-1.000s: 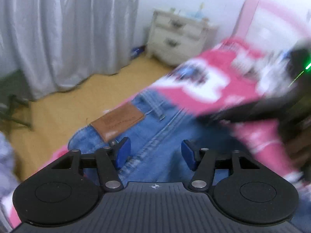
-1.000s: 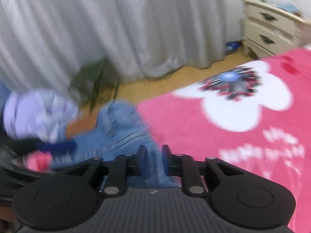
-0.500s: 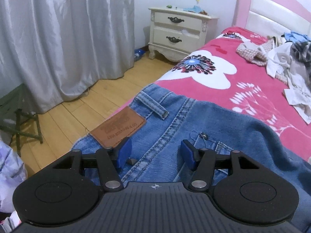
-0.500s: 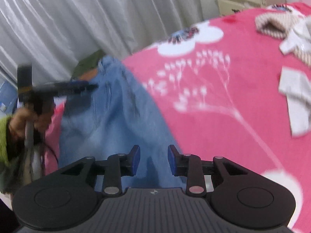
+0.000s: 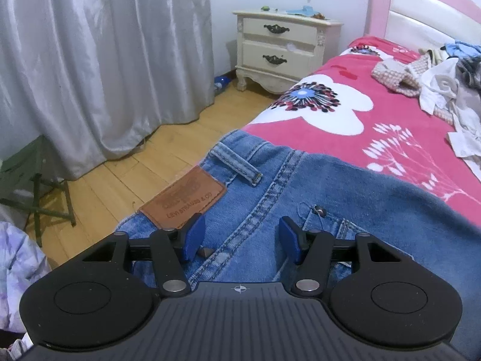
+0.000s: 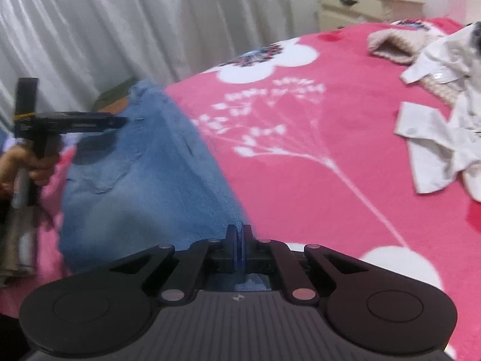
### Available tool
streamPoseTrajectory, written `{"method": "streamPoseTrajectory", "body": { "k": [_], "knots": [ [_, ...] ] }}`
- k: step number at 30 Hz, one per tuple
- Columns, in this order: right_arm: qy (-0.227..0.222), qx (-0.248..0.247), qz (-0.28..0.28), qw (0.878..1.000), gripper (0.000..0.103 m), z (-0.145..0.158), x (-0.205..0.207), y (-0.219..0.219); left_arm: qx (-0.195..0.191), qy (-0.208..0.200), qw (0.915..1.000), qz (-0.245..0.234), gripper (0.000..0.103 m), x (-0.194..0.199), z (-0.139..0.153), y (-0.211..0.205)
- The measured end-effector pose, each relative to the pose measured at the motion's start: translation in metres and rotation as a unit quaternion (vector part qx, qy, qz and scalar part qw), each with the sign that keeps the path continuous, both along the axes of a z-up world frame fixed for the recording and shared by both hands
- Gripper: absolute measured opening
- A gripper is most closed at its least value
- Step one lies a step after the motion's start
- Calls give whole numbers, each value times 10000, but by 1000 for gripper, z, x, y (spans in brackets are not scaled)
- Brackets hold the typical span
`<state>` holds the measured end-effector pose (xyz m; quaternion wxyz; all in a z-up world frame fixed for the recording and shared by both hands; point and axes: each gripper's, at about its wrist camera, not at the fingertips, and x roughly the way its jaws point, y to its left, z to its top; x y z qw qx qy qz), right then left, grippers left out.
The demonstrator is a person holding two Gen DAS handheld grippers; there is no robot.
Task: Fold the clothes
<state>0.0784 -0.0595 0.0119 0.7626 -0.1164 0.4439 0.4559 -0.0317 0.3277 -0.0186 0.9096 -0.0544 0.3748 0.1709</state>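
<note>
Blue jeans [image 5: 300,210] lie along the near edge of a pink flowered bedspread [image 5: 375,126], waistband and brown leather patch [image 5: 186,201] toward the floor side. My left gripper [image 5: 240,237] hovers open over the waistband, its blue pads apart with denim beneath them. In the right wrist view the jeans [image 6: 144,180] stretch away to the left, where a hand [image 6: 39,165] holds the left gripper side-on. My right gripper [image 6: 239,240] is shut, pads pressed together on the jeans' near right edge.
A pile of white and beige clothes [image 6: 445,114] lies on the right of the bed. A cream nightstand [image 5: 282,51] stands by the pink headboard [image 5: 421,9]. Grey curtains [image 5: 105,60], wooden floor and a green folding stool [image 5: 30,174] are at left.
The right gripper swept from the waistband end along the jeans to their far end, and its jaws went from open to shut there. The left gripper stayed over the waistband.
</note>
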Motion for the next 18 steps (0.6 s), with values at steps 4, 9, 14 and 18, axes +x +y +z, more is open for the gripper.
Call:
{"method": "streamPoseTrajectory", "body": {
  "k": [4,9,14,18],
  "knots": [
    [0,-213,91,9997,2,-20,2,7,187,16,9998,-13,57,5,-4,-7],
    [-12,-235,-114,9997,22,-20,5,-5,229,-4,9997,-117,57,2,-4,-5],
    [-91,-288,-1242,9918,30,8,25,-65,371,64,9991,-184,57,4,-4,-8],
    [-173,-5,-2285,9734,30,49,13,-146,431,181,9988,-152,57,7,0,-11]
  ]
}}
